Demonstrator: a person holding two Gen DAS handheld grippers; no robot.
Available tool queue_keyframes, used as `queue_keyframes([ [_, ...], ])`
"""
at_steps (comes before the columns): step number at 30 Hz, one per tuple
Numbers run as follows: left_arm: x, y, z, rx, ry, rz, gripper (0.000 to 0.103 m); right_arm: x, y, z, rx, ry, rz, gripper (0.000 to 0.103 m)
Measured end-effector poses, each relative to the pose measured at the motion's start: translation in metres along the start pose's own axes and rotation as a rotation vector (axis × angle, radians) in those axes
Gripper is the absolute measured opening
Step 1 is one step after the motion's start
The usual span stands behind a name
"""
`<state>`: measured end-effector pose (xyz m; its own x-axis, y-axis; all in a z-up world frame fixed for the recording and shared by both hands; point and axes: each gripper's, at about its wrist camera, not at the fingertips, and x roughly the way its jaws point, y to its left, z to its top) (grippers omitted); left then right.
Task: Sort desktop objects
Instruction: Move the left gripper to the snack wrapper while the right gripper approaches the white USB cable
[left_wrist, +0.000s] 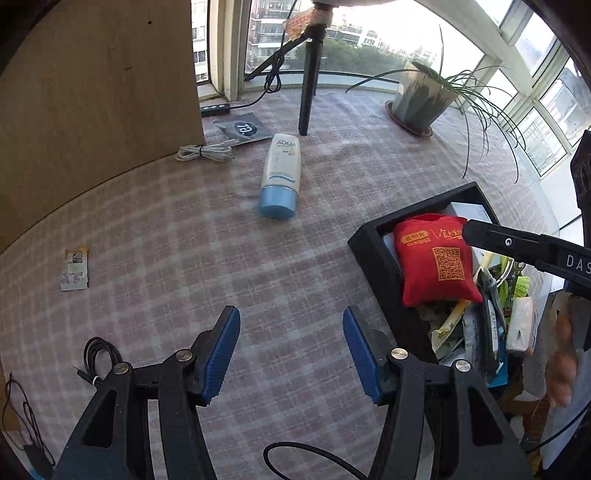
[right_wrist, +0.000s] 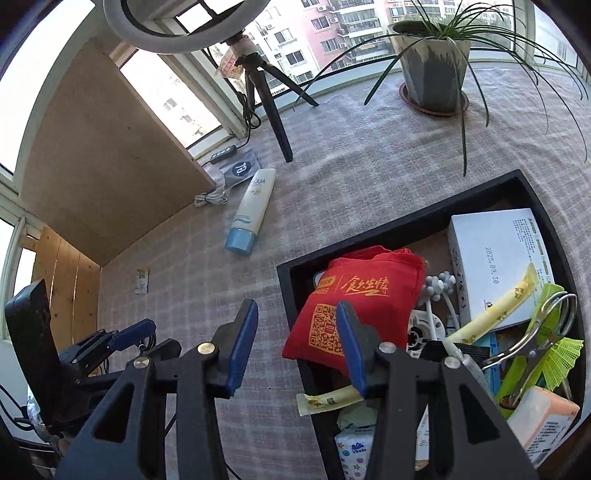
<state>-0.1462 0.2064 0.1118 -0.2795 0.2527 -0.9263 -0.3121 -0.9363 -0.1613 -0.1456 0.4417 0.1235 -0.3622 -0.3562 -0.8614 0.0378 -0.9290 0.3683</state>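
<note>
A white tube with a blue cap (left_wrist: 279, 177) lies on the checked tablecloth, also in the right wrist view (right_wrist: 250, 213). A small sachet (left_wrist: 75, 268) lies at the left, and shows in the right wrist view (right_wrist: 142, 280). A black tray (left_wrist: 369, 254) at the right holds a red pouch (left_wrist: 436, 258) and several items; it shows in the right wrist view (right_wrist: 406, 221) with the red pouch (right_wrist: 354, 306). My left gripper (left_wrist: 291, 350) is open and empty over the cloth. My right gripper (right_wrist: 297, 343) is open and empty above the tray's left rim.
A potted plant (left_wrist: 417, 99) stands at the back right. A tripod leg (left_wrist: 308, 92) stands behind the tube. A white coiled cable (left_wrist: 203, 152) and a dark packet (left_wrist: 245, 129) lie by a brown board (left_wrist: 92, 103). A black cable (left_wrist: 98, 356) lies near left.
</note>
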Motion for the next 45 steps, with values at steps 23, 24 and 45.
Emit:
queue_keyframes([
  [23,0.025,0.225,0.009,-0.312,0.080,0.194,0.063,0.158,0.163,0.097,-0.605,0.175,-0.023,0.056],
  [24,0.028,0.231,0.010,-0.314,0.083,0.204,0.064,0.166,0.166,0.099,-0.628,0.181,-0.036,0.056],
  [45,0.106,0.276,0.065,-0.263,0.140,0.178,0.071,0.253,0.181,0.147,-0.752,0.222,-0.020,0.056],
])
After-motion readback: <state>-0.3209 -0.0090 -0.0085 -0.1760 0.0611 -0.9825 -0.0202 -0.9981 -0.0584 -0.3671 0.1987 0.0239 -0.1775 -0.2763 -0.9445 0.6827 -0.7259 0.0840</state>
